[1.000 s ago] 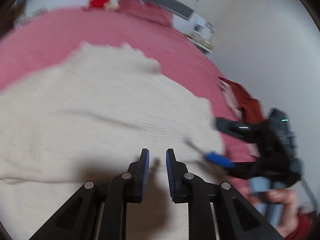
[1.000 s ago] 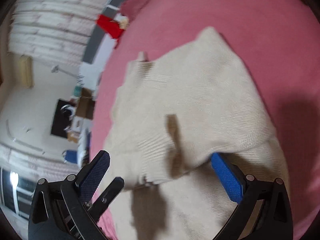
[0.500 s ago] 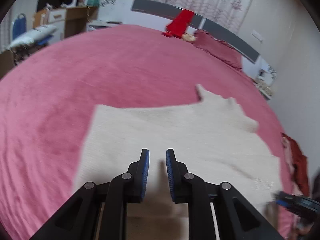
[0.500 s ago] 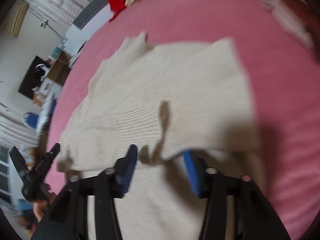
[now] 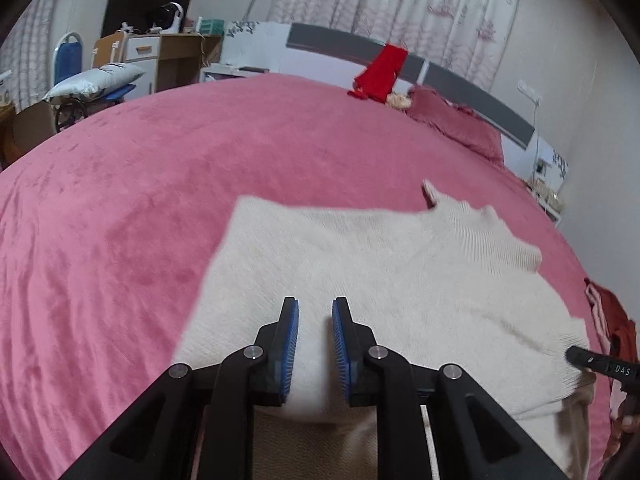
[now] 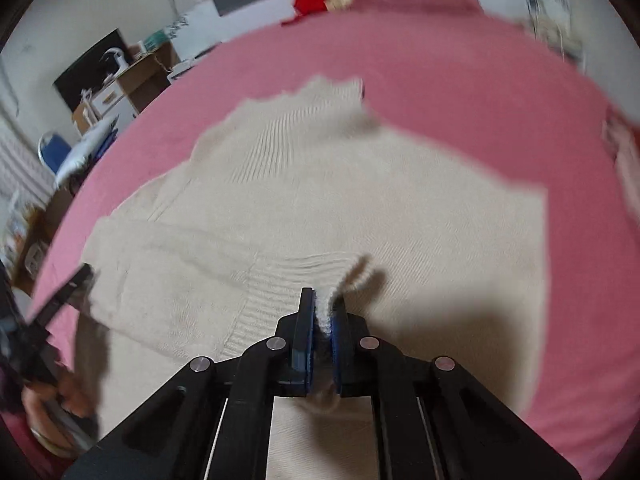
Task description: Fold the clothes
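- Sweater (image 5: 384,280), cream and knitted, lies spread flat on the pink bedspread (image 5: 140,184), its ribbed collar toward the headboard (image 5: 460,76).
- Readable writing: the letters "DAS" in white on the black finger of the right gripper (image 5: 576,356), seen at the right edge of the left wrist view; no other text can be made out.
- The right gripper (image 6: 322,320) has its blue pads pressed together on a pinch of the sweater's ribbed edge, a tuft of cream knit standing up between them.
- Its jaws have just been closing: a second ago they stood wide apart over the sweater, half a second ago half shut, and now they are clamped on the fabric.
- The left gripper (image 5: 314,344) keeps a narrow gap between its pads, the same as in both earlier frames; cream knit shows in the gap, but whether the pads press on it cannot be told.
- The left view has swung: a second ago the sweater filled it, blurred; now more bedspread, a desk (image 5: 168,56) and curtains (image 5: 400,0) are in sight.
- A red cloth (image 5: 380,72) lies over the headboard, beside a pink pillow (image 5: 456,124).
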`<state>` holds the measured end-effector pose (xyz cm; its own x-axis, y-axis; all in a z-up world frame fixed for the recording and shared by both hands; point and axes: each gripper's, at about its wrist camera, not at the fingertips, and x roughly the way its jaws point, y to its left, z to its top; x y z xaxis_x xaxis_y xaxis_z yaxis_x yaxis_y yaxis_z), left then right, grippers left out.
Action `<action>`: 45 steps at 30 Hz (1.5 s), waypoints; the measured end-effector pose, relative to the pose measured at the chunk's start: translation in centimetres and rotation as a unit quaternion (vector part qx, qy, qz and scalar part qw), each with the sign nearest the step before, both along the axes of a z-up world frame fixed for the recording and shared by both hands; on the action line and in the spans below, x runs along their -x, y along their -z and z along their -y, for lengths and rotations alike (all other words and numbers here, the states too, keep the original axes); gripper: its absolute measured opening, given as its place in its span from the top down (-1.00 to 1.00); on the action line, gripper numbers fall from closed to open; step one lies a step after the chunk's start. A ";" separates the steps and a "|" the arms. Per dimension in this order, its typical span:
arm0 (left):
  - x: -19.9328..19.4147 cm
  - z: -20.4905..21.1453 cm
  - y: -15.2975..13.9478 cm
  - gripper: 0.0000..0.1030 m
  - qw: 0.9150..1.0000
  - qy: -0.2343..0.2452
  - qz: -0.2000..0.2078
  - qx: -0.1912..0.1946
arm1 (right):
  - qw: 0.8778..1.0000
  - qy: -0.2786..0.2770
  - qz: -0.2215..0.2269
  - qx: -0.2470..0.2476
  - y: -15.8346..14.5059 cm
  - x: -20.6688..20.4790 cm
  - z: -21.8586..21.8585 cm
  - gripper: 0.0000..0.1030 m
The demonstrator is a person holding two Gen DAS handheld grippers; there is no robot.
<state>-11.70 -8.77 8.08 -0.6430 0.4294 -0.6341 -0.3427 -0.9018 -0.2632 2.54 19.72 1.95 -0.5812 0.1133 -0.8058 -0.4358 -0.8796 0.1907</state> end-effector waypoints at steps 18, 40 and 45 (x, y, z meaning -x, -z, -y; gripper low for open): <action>1.3 -7.1 -0.6 0.67 0.993 0.062 -0.040 0.090 | 0.985 0.053 -0.086 -0.138 -3.2 -2.6 -1.0 -0.07; -0.9 -2.9 -0.4 0.50 0.993 0.071 -0.025 0.095 | 0.992 0.070 -0.092 -0.056 -1.8 -11.6 -0.7 -0.73; -5.4 -3.7 1.9 0.50 0.990 0.087 -0.013 0.112 | 0.998 0.025 -0.035 -0.045 1.3 -11.2 2.6 -0.73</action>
